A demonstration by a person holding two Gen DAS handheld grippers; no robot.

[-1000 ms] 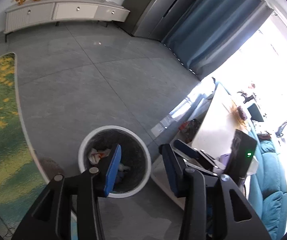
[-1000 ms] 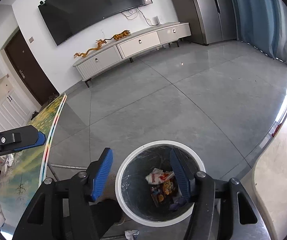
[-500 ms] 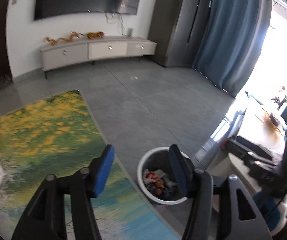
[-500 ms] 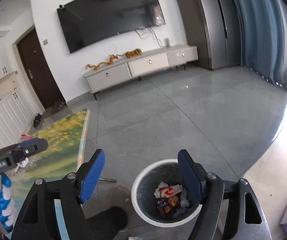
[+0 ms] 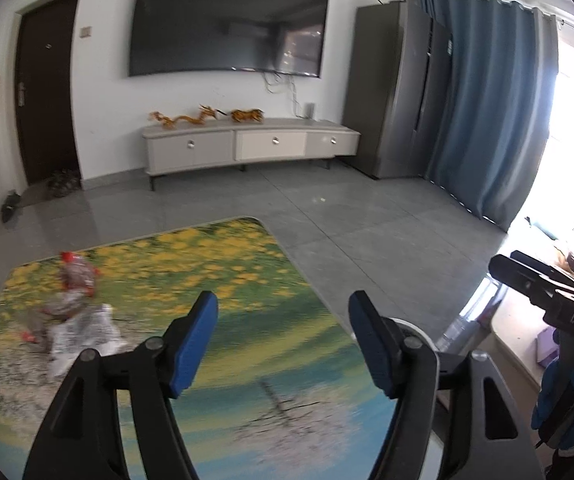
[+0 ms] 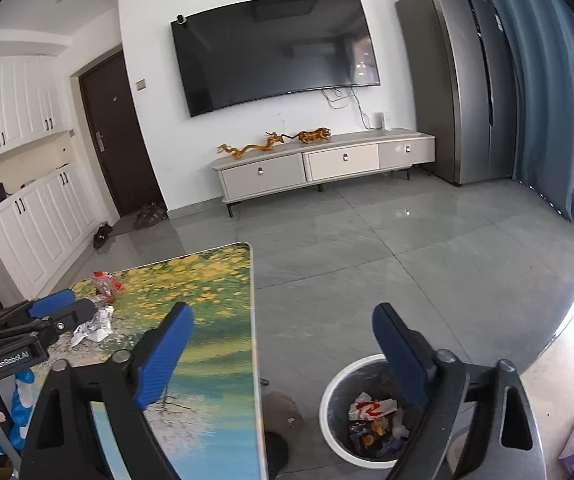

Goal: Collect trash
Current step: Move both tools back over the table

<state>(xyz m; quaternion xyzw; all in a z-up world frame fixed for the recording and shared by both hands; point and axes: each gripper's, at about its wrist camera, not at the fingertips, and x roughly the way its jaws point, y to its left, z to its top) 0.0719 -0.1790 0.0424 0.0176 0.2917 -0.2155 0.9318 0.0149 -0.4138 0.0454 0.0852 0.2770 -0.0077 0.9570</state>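
1. Wrappers lie in a loose heap on the printed tabletop, toward its far left corner: a red-and-clear packet at the back, crumpled white and silvery ones just in front of it. In the right wrist view the same heap sits just beyond your left gripper's tips.
2. Your left gripper hangs over the table with its fingers spread wide and nothing between them. Your right gripper is likewise spread and empty, its right finger over the wastebasket on the floor beside the table.
3. Expect this trash to weigh next to nothing, crush easily, and slide on the glossy top. Film and foil will likely spring or slip out of a shallow pinch.
4. Take hold where a wrapper bunches up into a raised fold, not at a flat edge, and close fully.
5. The basket already holds bright scraps; the remaining heap is well apart from it.
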